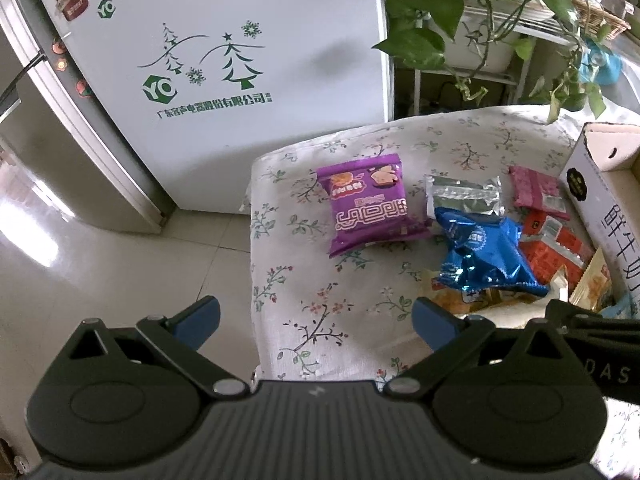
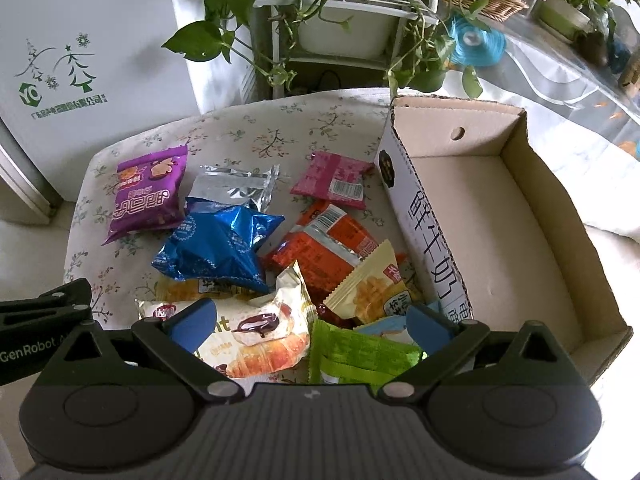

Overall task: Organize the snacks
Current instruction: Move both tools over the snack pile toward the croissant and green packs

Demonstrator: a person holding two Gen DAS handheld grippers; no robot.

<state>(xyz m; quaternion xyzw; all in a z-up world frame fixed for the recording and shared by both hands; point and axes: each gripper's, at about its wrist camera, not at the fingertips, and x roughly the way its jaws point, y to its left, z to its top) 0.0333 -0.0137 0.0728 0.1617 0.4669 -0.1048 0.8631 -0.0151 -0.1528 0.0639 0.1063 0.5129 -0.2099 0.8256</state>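
Several snack packs lie on a floral-cloth table [image 2: 248, 128]: a purple pack [image 2: 148, 196], a silver pack [image 2: 236, 186], a blue foil pack [image 2: 220, 246], a pink pack [image 2: 332, 180], an orange-red pack [image 2: 324, 244], a croissant pack [image 2: 260, 332], a yellow pack [image 2: 368, 288] and a green pack [image 2: 356, 356]. An empty cardboard box [image 2: 488, 216] stands at the right. My right gripper [image 2: 312, 324] is open above the croissant and green packs. My left gripper [image 1: 316, 320] is open and empty over the table's near left, short of the purple pack [image 1: 368, 204] and blue pack [image 1: 484, 256].
A white fridge [image 1: 224, 72] stands behind the table on the left. A plant rack with trailing leaves [image 2: 332, 24] stands behind the table. The tiled floor [image 1: 120, 264] lies left of the table. The box [image 1: 600, 176] shows at the right edge of the left wrist view.
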